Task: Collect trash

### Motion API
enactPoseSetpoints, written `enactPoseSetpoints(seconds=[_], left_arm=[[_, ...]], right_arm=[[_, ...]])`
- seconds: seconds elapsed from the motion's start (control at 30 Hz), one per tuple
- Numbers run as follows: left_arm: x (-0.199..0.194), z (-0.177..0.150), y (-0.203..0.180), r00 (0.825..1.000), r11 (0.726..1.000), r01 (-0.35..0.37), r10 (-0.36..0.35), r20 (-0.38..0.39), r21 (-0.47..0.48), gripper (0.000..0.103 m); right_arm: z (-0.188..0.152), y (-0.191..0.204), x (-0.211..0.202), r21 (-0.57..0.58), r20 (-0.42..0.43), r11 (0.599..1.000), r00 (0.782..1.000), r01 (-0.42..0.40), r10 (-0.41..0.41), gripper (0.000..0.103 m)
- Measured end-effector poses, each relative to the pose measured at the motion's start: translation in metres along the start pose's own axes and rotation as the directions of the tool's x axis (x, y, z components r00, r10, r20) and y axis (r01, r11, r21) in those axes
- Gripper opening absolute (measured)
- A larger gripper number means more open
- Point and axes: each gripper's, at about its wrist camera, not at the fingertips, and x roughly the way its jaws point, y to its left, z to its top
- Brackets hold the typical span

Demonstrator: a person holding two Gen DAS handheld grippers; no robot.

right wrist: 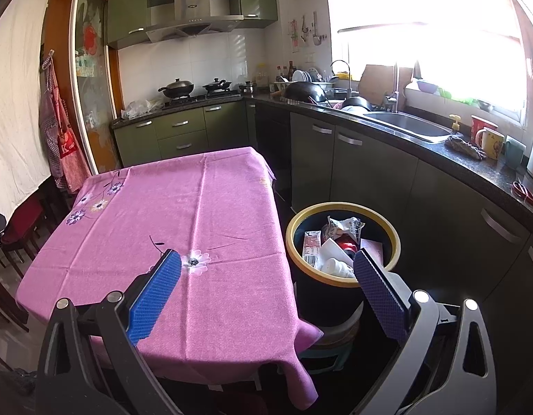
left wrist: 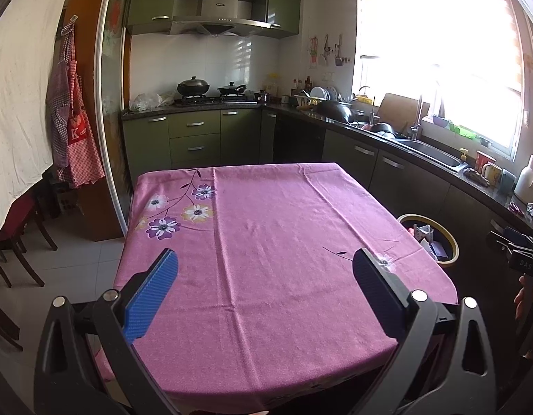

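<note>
A dark bin with a yellow rim (right wrist: 342, 207) stands on the floor right of the table; it also shows in the left wrist view (left wrist: 453, 242). Inside it lie a carton (right wrist: 310, 245), a crumpled wrapper (right wrist: 346, 224), a red can (right wrist: 346, 242) and a white bottle (right wrist: 337, 266). The pink flowered tablecloth (left wrist: 266, 242) covers the table and has nothing on it. My left gripper (left wrist: 264, 276) is open and empty above the table's near half. My right gripper (right wrist: 266, 276) is open and empty above the table's right edge, beside the bin.
Dark counters (right wrist: 439, 152) with a sink (right wrist: 411, 124), mugs and dishes run along the right wall under a bright window. A stove with pans (left wrist: 211, 93) stands at the back. Chairs (left wrist: 14, 238) and hanging aprons (left wrist: 73, 117) are at the left.
</note>
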Motion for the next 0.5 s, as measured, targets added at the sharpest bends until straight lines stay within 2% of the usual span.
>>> enactPoseSetpoints(seconds=[0.5], left_arm=[[0.0014,-0.0011,-0.0012,1.000,1.000,0.005,-0.005,-0.005,0.002,0.096]], right_arm=[[-0.0007,0.0004,0.0010,0.001,-0.002,1.000,1.000,0.001,-0.001,0.098]])
